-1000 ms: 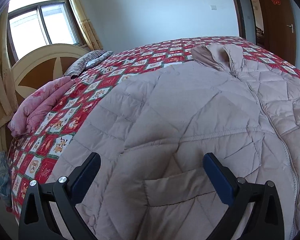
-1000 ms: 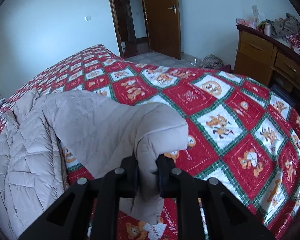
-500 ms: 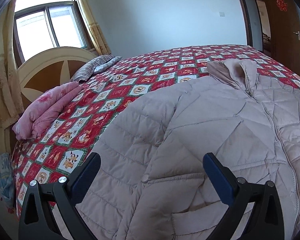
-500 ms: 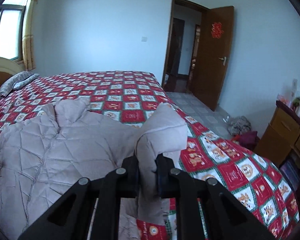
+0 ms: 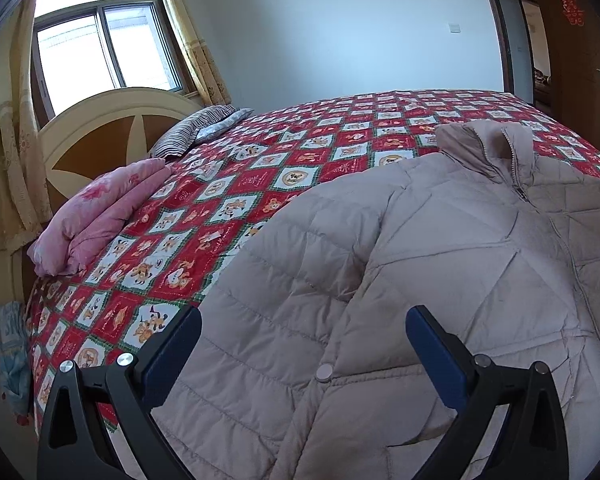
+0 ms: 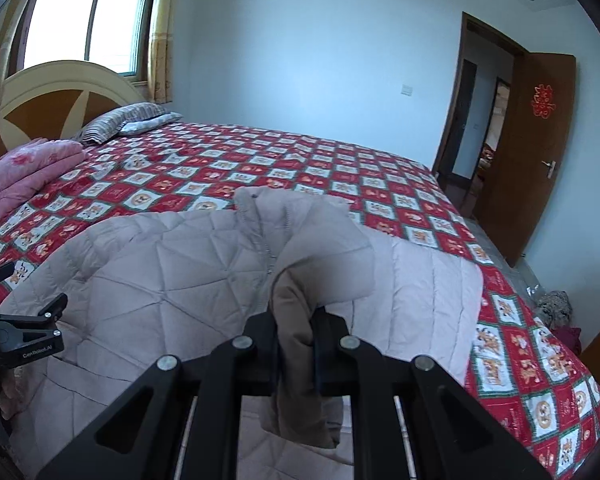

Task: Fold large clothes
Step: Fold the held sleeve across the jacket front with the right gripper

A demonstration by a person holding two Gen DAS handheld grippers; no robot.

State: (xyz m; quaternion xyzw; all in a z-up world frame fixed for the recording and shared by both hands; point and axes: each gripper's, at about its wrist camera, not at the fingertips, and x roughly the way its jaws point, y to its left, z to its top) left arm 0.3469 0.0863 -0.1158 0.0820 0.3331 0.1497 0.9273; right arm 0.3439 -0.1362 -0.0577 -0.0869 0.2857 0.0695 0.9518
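Note:
A large pale beige quilted jacket (image 5: 440, 264) lies front-up on the bed, collar (image 5: 484, 148) toward the far side. In the left wrist view my left gripper (image 5: 300, 344) hovers open just above the jacket's left sleeve and side, with nothing between its blue pads. In the right wrist view my right gripper (image 6: 296, 320) is shut on the cuff end of the jacket's right sleeve (image 6: 324, 264), which is lifted and carried over the jacket's body (image 6: 152, 264). The left gripper (image 6: 28, 328) shows at that view's left edge.
The bed carries a red, white and green patterned cover (image 5: 260, 184). A folded pink quilt (image 5: 100, 216) and a striped pillow (image 5: 200, 128) lie by the headboard (image 5: 96, 136). An open brown door (image 6: 540, 152) and a small heap on the floor (image 6: 556, 304) are at the right.
My right gripper has swung the sleeve from the open bedcover leftward over the jacket's body, rolling as it went. My left gripper has drifted left toward the jacket's sleeve side, still open.

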